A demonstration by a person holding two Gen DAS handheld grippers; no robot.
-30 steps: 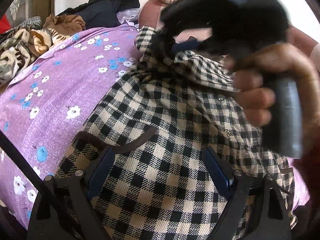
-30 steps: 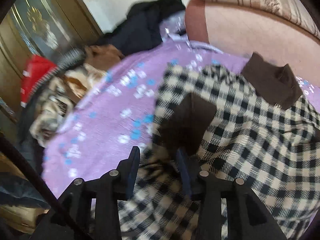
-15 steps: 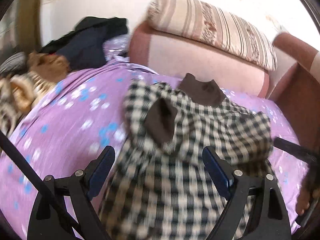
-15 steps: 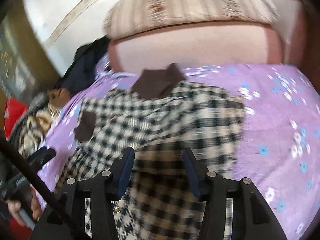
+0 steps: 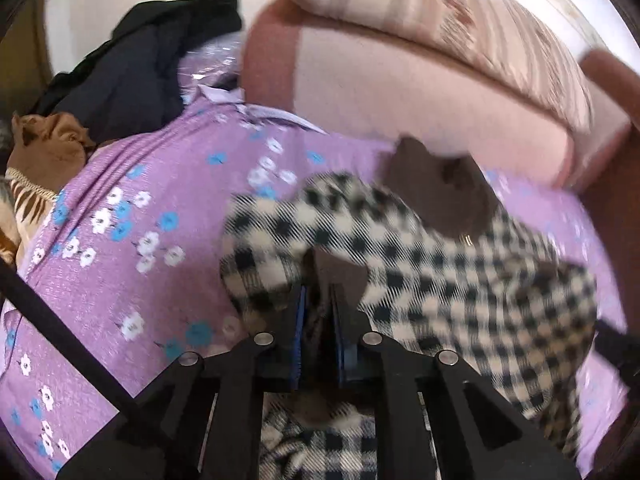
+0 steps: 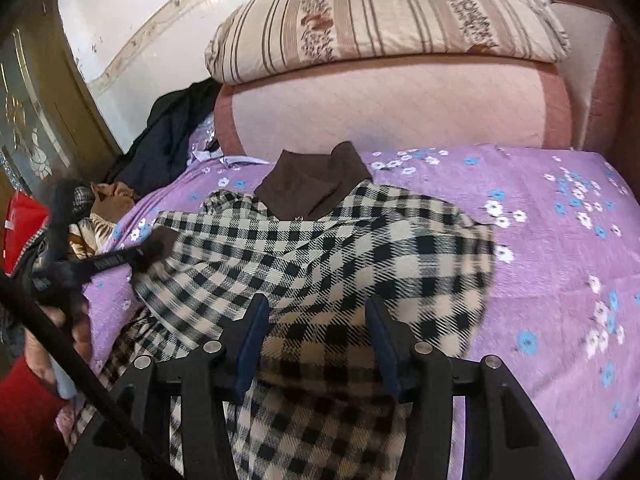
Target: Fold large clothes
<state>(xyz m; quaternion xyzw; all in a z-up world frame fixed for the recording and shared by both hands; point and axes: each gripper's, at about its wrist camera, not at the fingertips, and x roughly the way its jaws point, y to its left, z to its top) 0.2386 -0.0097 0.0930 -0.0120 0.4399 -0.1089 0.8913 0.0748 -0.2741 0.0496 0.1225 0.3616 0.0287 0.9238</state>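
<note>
A black-and-cream checked shirt [image 6: 340,256] with a brown collar [image 6: 312,184] lies on the purple flowered bedspread [image 6: 540,264]. In the left wrist view the shirt [image 5: 460,292] is blurred. My left gripper [image 5: 318,300] is shut on the shirt's brown cuff [image 5: 340,276] at the shirt's left side; it also shows in the right wrist view [image 6: 132,258]. My right gripper [image 6: 316,316] is open, its fingers standing over the lower middle of the shirt, holding nothing.
A pink headboard [image 6: 392,108] with a striped pillow [image 6: 384,16] on top stands behind the bed. A pile of dark, brown and patterned clothes [image 5: 120,76] lies at the bed's far left. A wooden cabinet [image 6: 36,104] stands at the left.
My left gripper has moved left to the sleeve and shut on the brown cuff. My right gripper has opened wider and let the shirt go, now over its lower middle.
</note>
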